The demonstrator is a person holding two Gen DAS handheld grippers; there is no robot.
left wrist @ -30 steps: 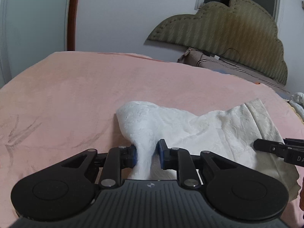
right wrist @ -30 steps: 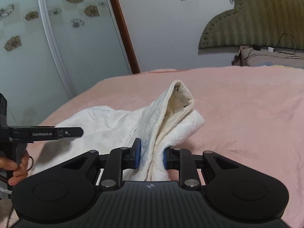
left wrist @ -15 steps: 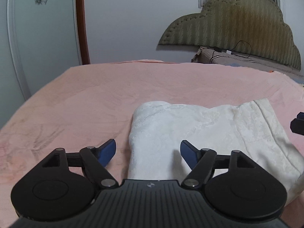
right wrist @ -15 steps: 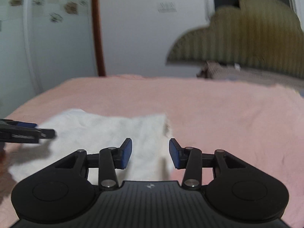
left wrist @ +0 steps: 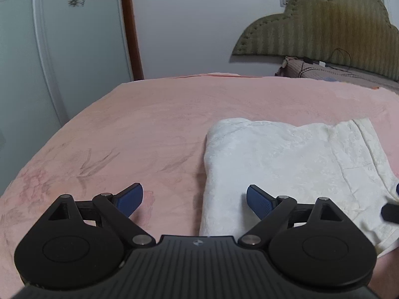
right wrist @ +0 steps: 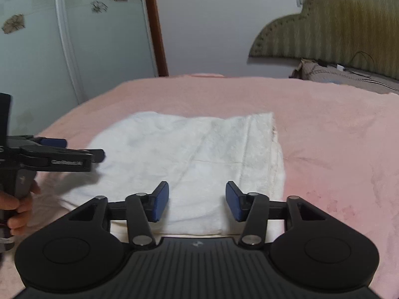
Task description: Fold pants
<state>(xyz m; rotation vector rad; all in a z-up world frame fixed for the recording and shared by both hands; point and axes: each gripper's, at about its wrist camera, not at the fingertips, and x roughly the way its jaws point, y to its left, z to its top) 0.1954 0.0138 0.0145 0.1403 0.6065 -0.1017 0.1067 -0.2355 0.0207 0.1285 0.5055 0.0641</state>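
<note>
While my left hand-held gripper point(left wrist: 194, 200) hung with its jaws wide apart, the folded white pants point(left wrist: 286, 164) lay flat on the pink bed point(left wrist: 149, 124) ahead-right of it; my right hand-held gripper point(right wrist: 197, 200) gaped empty directly over them.

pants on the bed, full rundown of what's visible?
The pants are white with a faint woven pattern, soft-looking cloth, folded into a flat rough rectangle with layered edges along one side. They lie on the pink blanket. Nothing grips them: the left gripper and right gripper sit at the near edge, jaws open.
</note>
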